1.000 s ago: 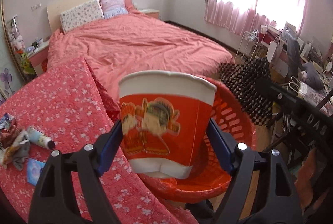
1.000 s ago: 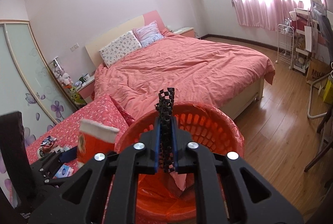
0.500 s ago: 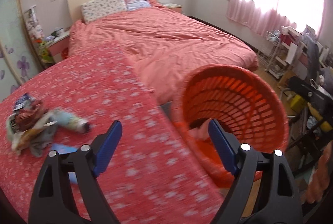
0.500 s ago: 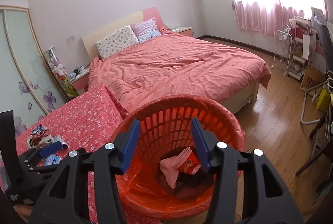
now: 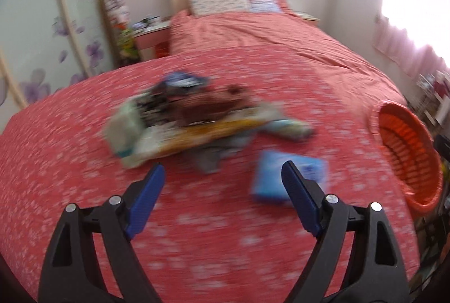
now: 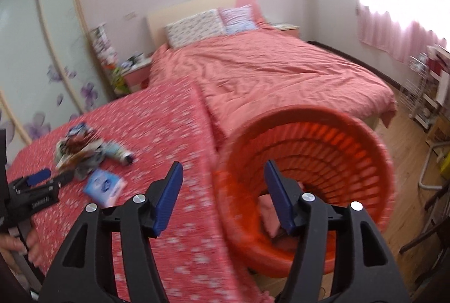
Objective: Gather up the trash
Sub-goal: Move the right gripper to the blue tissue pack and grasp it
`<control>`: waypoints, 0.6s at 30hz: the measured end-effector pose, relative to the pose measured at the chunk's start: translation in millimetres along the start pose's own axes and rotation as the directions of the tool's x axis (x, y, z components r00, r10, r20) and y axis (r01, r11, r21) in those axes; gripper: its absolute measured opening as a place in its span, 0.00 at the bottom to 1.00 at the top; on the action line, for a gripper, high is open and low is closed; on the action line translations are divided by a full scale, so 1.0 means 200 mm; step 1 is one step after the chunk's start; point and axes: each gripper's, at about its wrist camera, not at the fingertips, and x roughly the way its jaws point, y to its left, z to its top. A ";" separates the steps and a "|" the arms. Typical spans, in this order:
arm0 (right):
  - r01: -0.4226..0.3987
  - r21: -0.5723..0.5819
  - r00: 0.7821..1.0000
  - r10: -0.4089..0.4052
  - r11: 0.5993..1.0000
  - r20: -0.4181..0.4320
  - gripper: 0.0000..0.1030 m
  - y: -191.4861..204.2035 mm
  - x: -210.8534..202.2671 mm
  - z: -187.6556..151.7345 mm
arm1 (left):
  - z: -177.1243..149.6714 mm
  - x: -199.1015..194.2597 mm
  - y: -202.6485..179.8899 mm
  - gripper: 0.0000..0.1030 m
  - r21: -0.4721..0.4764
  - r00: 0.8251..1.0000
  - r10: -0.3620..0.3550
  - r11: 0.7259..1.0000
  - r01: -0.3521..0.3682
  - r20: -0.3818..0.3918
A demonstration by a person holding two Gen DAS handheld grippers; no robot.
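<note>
Jaws spread wide and empty on the left gripper (image 5: 222,201), aimed at the trash pile (image 5: 185,123) and blue packet (image 5: 289,179) left on the red tablecloth (image 5: 84,162). The right gripper (image 6: 223,200), equally agape, hovers at the orange basket (image 6: 374,162), which holds some rubbish. A second ago the left carried a red cup and the right pinched something black; both are now gone.

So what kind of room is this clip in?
A home bedroom: a made bed with pillows against a headboard, a nightstand beside it, pink curtains at the window.
</note>
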 end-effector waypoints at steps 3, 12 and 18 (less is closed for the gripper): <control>-0.047 -0.055 0.998 0.045 0.997 -0.034 0.61 0.16 0.05 -0.02 | -0.03 0.01 0.19 0.81 -0.051 0.998 0.054 0.997 -0.055 -0.013; -0.167 -0.249 0.976 0.124 0.954 -0.179 0.81 0.62 0.30 -0.09 | -0.11 0.00 0.52 0.81 -0.126 0.993 0.113 0.985 -0.117 -0.038; -0.167 -0.314 0.962 0.084 0.935 -0.260 0.83 0.75 0.46 -0.12 | -0.16 0.01 0.65 0.81 -0.149 0.991 0.118 0.981 -0.125 -0.055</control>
